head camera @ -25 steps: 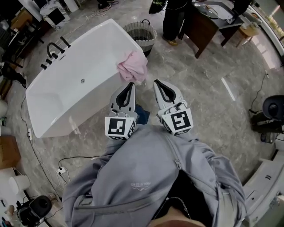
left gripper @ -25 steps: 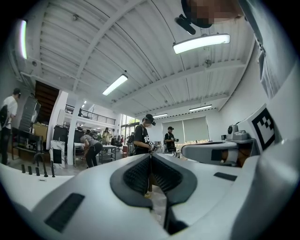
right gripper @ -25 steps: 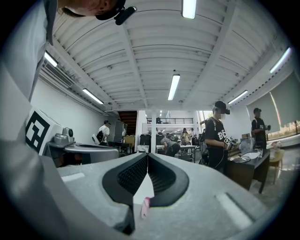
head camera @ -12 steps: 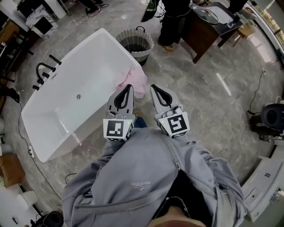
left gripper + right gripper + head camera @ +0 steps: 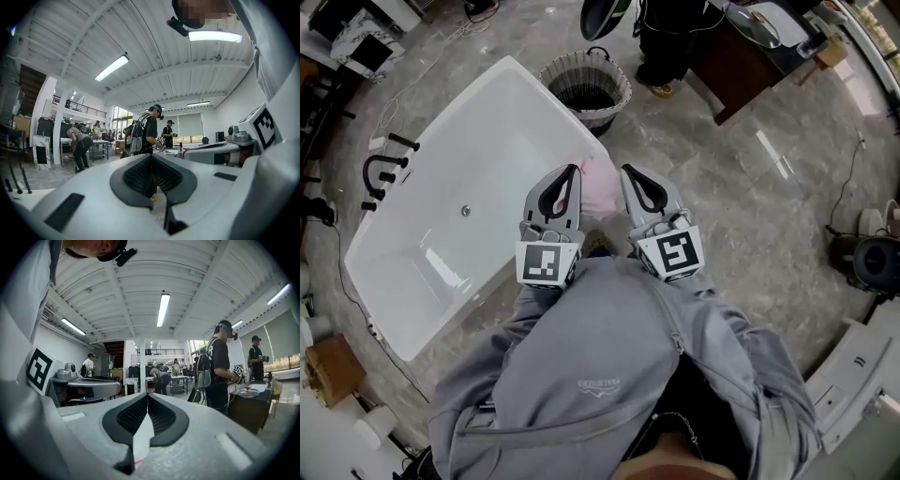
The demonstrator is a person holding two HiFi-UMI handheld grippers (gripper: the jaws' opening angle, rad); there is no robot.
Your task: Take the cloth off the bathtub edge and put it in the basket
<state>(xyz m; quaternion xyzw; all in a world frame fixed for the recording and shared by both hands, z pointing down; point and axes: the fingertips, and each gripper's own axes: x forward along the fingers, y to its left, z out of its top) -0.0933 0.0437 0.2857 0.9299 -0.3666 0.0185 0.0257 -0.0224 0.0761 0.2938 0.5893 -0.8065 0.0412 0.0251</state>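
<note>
Grey sleeves (image 5: pixel 581 356) nearest, reaching forward with two tools held level and side by side. Shut, in both cases: see the left gripper (image 5: pixel 570 172), its ribbed pads (image 5: pixel 136 176) pressed together with nothing in between, and the right gripper (image 5: pixel 627 173), closed just the same and holding nothing. Through the slot behind the right tips, only a pale sliver tinged pink — likely rim and fabric lying underneath, not a grip.

Just past and below the tips, between the two of them: the pink cloth (image 5: pixel 600 187), bunched over the bathtub (image 5: pixel 487 150) edge at the corner closest to the person. No clean long axis to read in the heap; visible part running roughly away from the body, along the line of the tools. Tucked against the left gripper's inner flank as seen from the head view, a touch clear of the right one, yet near enough to call it even — reachable by either. How far beneath, impossible to tell from above.

Further on, beyond the tub's end and ahead of the tips: the woven-looking basket (image 5: pixel 605 112), standing on the stone floor (image 5: pixel 722 216), well apart from the cloth. Farther still, other people (image 5: pixel 147 131) at tables.

Not yet picked up, then. Judged next: open a pair of jaws, tip downward, and bite the heap before carrying it forward.
</note>
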